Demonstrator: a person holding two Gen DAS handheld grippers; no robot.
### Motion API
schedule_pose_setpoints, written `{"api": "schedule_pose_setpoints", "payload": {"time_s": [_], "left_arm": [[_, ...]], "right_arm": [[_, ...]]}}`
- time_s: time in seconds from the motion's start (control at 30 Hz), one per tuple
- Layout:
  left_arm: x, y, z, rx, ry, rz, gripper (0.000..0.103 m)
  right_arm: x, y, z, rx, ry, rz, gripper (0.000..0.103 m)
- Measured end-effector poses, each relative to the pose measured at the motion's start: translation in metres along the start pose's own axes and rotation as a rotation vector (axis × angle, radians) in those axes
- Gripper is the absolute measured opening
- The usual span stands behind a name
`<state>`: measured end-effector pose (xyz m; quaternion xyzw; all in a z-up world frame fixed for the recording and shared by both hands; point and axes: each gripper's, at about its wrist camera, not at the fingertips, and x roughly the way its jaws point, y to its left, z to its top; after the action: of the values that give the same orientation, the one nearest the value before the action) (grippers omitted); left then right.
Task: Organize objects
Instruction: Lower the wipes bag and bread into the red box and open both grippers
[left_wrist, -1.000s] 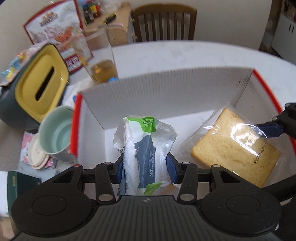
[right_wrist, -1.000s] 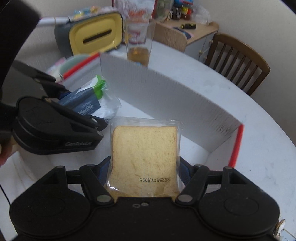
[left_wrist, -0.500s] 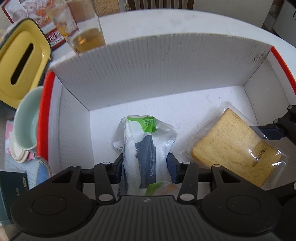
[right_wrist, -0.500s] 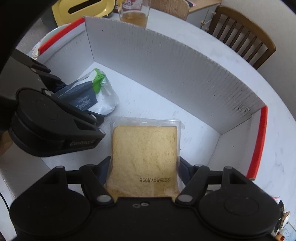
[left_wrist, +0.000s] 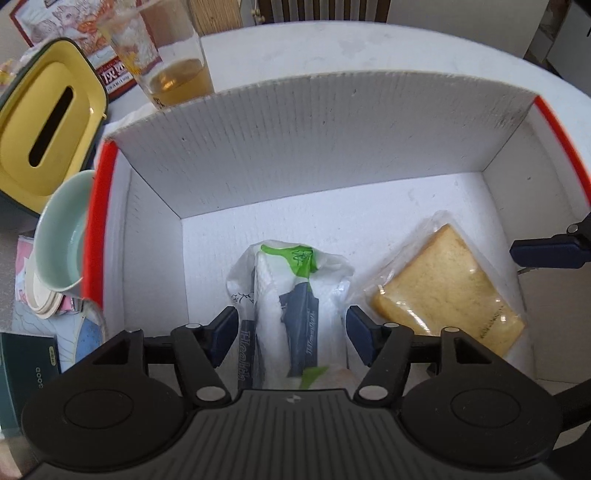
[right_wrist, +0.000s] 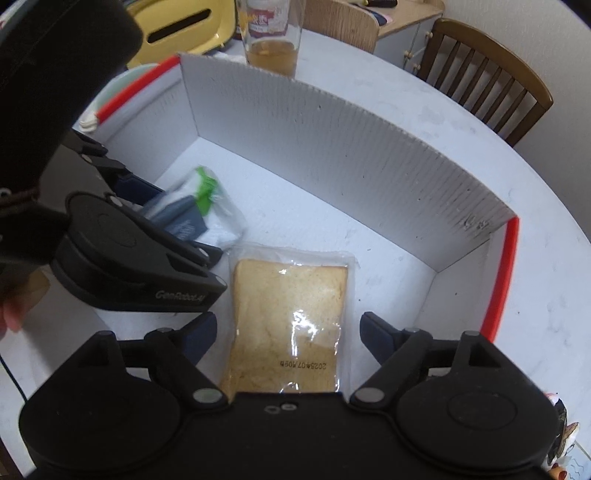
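A white corrugated box (left_wrist: 314, 122) with red edges holds both items. A white, green and blue tissue pack (left_wrist: 291, 295) lies on the box floor between the fingers of my left gripper (left_wrist: 291, 332), which is open and clear of it. A bagged bread slice (right_wrist: 288, 317) lies on the floor between the fingers of my right gripper (right_wrist: 286, 336), which is open too. The bread also shows in the left wrist view (left_wrist: 450, 288), and the tissue pack in the right wrist view (right_wrist: 195, 218). The left gripper body (right_wrist: 122, 251) sits just left of the bread.
Left of the box stand a yellow-lidded tissue box (left_wrist: 44, 125), a pale green bowl (left_wrist: 59, 236) and a glass of amber drink (left_wrist: 173, 70). A snack bag (left_wrist: 70, 22) stands behind. A wooden chair (right_wrist: 487, 74) is beyond the round white table (right_wrist: 554, 258).
Both grippers lowered into the box and opened, letting go of the tissue pack and the bread, which now lie on the box floor.
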<state>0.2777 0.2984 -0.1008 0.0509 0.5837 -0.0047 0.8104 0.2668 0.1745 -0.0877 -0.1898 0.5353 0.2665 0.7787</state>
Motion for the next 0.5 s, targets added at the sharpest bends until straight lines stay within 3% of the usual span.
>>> {"api": "schedule_pose_setpoints", "payload": {"time_s": [0.5], "left_arm": [[-0.088,-0.001,-0.033,-0.128,-0.184,0.023,0.063]], "right_arm": [[-0.078,-0.011,-0.023,-0.036,-0.182,0.073,0.084]]}}
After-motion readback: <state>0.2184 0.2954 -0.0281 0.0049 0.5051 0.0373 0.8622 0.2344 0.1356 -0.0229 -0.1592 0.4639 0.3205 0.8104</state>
